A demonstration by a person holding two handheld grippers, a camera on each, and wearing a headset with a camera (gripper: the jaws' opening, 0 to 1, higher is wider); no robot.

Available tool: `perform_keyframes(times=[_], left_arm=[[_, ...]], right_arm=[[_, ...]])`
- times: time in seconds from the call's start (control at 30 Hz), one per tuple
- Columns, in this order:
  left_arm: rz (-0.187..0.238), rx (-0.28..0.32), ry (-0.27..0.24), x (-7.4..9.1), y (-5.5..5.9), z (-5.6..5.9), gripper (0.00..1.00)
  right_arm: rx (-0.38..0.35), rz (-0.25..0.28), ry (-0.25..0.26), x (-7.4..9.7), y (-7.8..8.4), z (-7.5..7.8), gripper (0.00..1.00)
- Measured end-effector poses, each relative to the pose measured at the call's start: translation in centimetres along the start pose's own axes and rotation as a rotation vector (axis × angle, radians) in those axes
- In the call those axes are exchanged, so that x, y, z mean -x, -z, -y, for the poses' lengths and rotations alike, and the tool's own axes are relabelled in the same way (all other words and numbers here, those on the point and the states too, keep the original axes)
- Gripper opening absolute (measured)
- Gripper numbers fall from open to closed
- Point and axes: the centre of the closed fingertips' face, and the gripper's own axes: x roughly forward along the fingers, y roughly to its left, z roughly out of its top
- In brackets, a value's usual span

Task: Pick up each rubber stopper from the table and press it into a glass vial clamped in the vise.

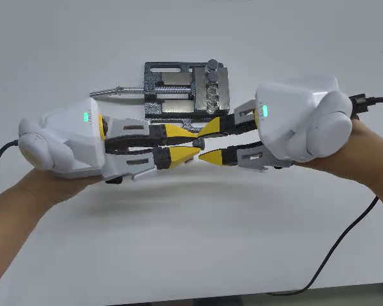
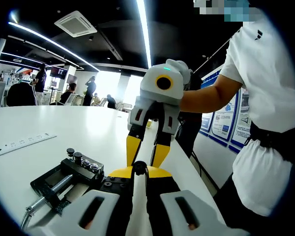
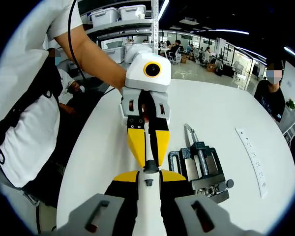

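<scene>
While the dark metal bench vise (image 1: 179,89) sits on the white table (image 1: 191,242), the left gripper (image 1: 196,143) and right gripper (image 1: 204,143) meet tip to tip, level, covering its near edge. Both yellow-tipped jaw pairs stand slightly parted, with nothing visibly held. A row of glass vials (image 1: 212,99) is clamped in the vise, the farthest topped by dark rubber stoppers (image 1: 212,65).

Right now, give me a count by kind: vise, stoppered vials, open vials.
Vise: 1
Stoppered vials: 2
Open vials: 2
Total: 5
</scene>
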Motion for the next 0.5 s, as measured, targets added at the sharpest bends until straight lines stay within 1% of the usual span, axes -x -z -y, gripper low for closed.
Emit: perform_keyframes(times=[0.07,0.17,0.23,0.3,0.37,0.43,0.5], left_arm=[[0.001,0.005,0.002,0.1,0.0,0.0,0.04],[0.013,0.017,0.006,0.1,-0.2,0.1,0.04],[0.042,0.041,0.013,0.1,-0.7,0.2,0.04],[0.039,0.038,0.01,0.1,-0.7,0.1,0.04],[0.044,0.047,0.02,0.1,-0.7,0.3,0.04],[0.056,0.056,0.021,0.2,-0.9,0.4,0.04],[0.064,0.061,0.023,0.2,-1.1,0.4,0.04]], right_arm=[[-0.007,0.009,0.003,0.1,-0.1,0.0,0.15],[-0.028,0.039,0.005,0.1,-0.4,-0.1,0.15],[-0.04,0.056,0.005,0.1,-0.6,-0.1,0.15],[-0.042,0.063,0.011,0.0,-0.6,-0.1,0.15],[-0.032,0.07,0.024,0.2,-0.7,0.1,0.11],[-0.048,0.087,0.016,0.4,-0.8,0.0,0.1],[-0.045,0.096,0.019,0.5,-1.0,0.0,0.1]])
